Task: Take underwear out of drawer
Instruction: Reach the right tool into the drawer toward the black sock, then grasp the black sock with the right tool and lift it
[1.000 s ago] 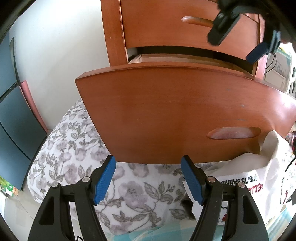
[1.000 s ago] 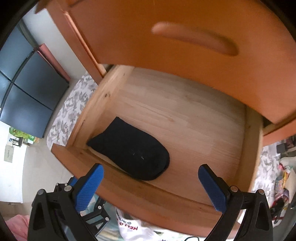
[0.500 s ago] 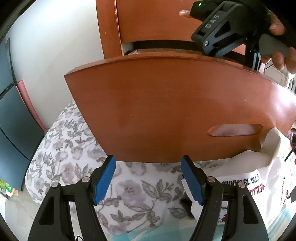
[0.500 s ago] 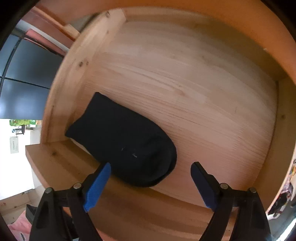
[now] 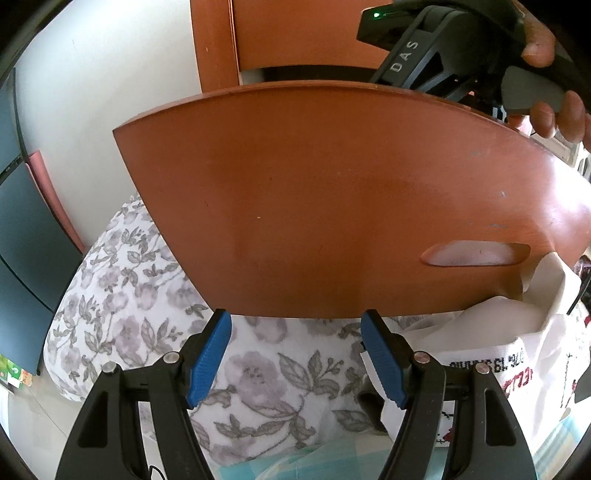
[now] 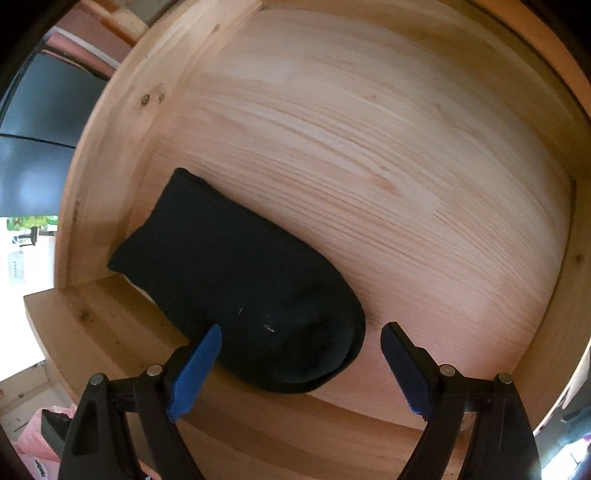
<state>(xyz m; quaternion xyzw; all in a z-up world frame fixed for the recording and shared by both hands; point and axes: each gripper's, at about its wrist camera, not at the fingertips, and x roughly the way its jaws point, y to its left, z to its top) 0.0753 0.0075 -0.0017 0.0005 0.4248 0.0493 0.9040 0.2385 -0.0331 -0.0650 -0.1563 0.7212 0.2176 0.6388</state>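
A folded black garment (image 6: 240, 288) lies in the front left corner of the open pale-wood drawer (image 6: 369, 147). My right gripper (image 6: 301, 343) is open inside the drawer, its blue pads either side of the garment's rounded near end, just above it. My left gripper (image 5: 295, 332) is open and empty, below the drawer's red-brown front panel (image 5: 332, 221). In the left wrist view a hand (image 5: 554, 114) holds the right gripper's black body (image 5: 436, 55) above the drawer front.
A floral-patterned bedcover (image 5: 129, 288) lies under the drawer at left. A white printed bag (image 5: 517, 354) sits at lower right. The cabinet's upper drawer front (image 5: 295, 33) is above. Dark wardrobe panels (image 5: 22, 229) stand at far left.
My right gripper has dropped into the drawer and closed in on the black garment, its jaws narrower than before. My left gripper has barely moved, while the drawer front fills more of its view.
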